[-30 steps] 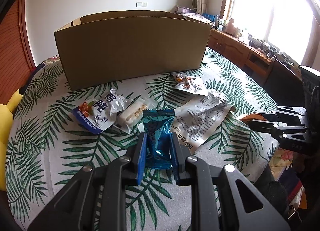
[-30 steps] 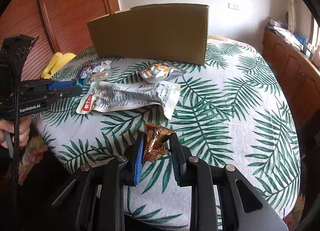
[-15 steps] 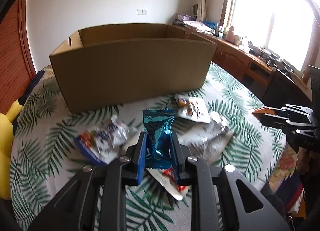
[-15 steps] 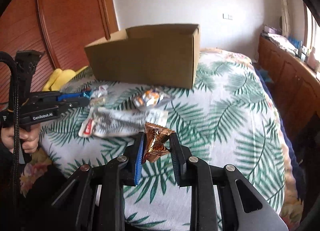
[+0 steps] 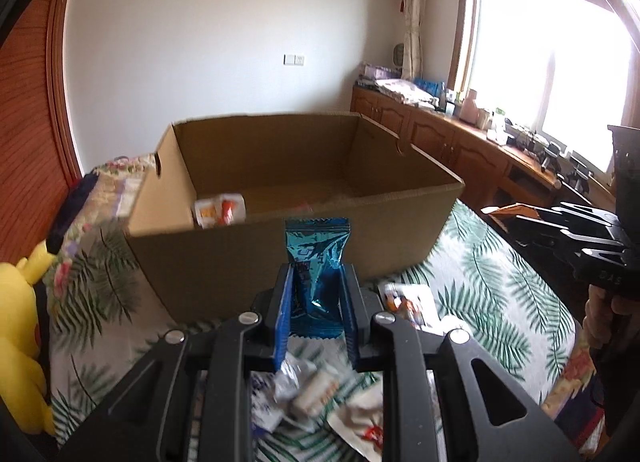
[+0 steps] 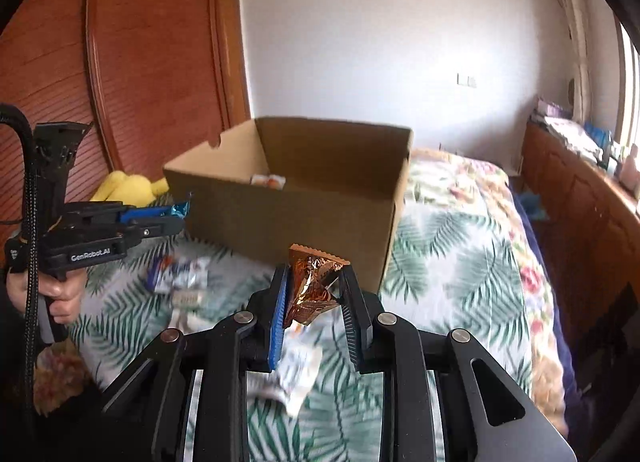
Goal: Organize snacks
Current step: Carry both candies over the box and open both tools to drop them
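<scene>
Both snacks up, box dead ahead!
Left claw [image 5: 316, 302] pinching upright blue packet [image 5: 318, 258], right claw [image 6: 312, 298] pinching bronze foil snack [image 6: 314, 282]; cardboard box [image 5: 280, 246] open just beyond and below each, left nearer its front wall; more packets loose on the bed [image 6: 460, 262].

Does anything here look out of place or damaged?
Nothing looks damaged. Several snack packets lie loose on the bedspread, outside the cardboard box, which holds only one packet that shows.
</scene>
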A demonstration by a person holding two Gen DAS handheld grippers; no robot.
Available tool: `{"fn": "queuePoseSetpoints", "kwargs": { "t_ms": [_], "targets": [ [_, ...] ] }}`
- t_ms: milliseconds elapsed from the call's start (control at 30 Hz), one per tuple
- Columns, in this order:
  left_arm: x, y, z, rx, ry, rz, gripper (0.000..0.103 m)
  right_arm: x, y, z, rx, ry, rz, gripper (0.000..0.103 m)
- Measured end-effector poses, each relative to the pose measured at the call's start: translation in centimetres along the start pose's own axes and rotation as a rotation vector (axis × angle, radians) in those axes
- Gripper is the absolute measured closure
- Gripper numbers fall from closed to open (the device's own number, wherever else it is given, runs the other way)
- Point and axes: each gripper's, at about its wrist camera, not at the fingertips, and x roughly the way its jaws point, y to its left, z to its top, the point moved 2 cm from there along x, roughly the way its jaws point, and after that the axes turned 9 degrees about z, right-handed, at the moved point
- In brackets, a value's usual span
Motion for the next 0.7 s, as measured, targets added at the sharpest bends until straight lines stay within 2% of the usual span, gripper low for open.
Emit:
{"fn": "queuePoseSetpoints", "kwargs": {
  "t_ms": [333,700],
  "targets": [
    [2.1,2.3,4.2,-0.001,-0.052,0.038,0.083,4.1,-0.5,5.1,-0.043,-0.044,0.030,0.080],
    [6.5,3.9,5.7,-0.022,-0.037,0.060,0.082,8.8,-1.9,6.9,-0.042,-0.021,0.042,0.079]
  ]
}}
